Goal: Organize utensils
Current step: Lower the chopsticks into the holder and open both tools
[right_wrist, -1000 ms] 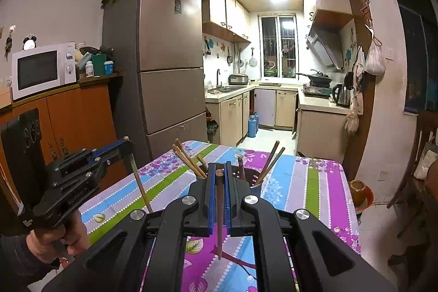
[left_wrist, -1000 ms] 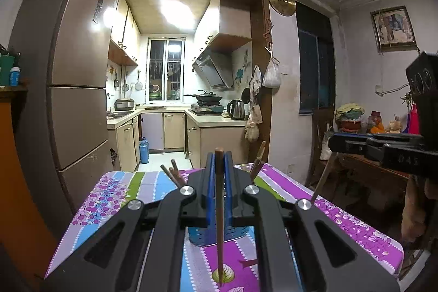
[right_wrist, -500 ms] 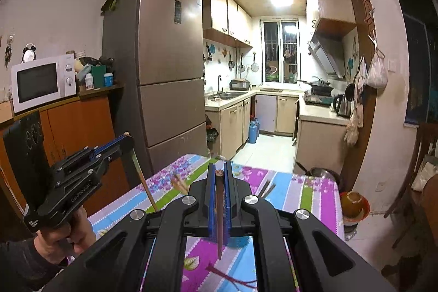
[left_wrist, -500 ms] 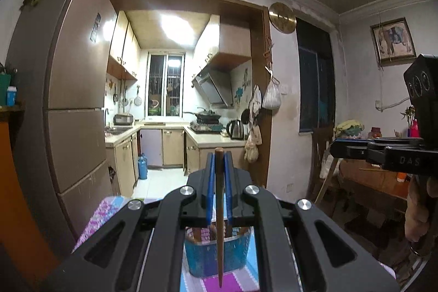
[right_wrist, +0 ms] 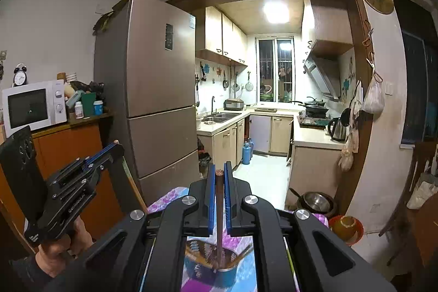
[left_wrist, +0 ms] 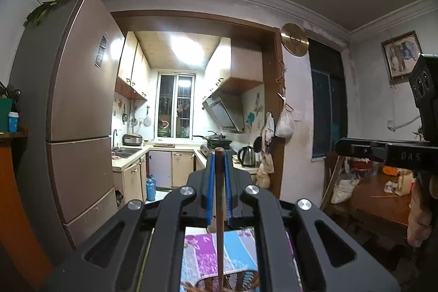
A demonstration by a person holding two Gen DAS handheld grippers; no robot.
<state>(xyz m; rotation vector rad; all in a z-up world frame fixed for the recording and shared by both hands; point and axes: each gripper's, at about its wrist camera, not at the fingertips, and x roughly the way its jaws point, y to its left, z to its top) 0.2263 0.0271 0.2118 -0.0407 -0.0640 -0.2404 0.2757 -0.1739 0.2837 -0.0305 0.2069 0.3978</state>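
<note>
My left gripper [left_wrist: 219, 155] is shut on a brown wooden chopstick [left_wrist: 219, 223] that hangs straight down; its lower end is over the rim of the blue utensil holder [left_wrist: 238, 282] at the frame's bottom. My right gripper [right_wrist: 218, 171] is shut on another brown chopstick [right_wrist: 219, 223] whose tip reaches into the same blue holder [right_wrist: 210, 267], which has several chopsticks in it. The left gripper also shows in the right wrist view [right_wrist: 116, 147], raised at the left. The right gripper shows in the left wrist view [left_wrist: 339, 147] at the right.
The holder stands on a table with a purple, blue and white flowered cloth [right_wrist: 241, 240]. A tall fridge [right_wrist: 153, 89] and an orange cabinet with a microwave [right_wrist: 32, 106] are at the left. A wooden side table [left_wrist: 377, 199] is at the right. The kitchen lies beyond.
Both grippers have risen and tilted up with their chopsticks. The table has dropped out of most of each view, and the holder now sits right under the chopstick tips.
</note>
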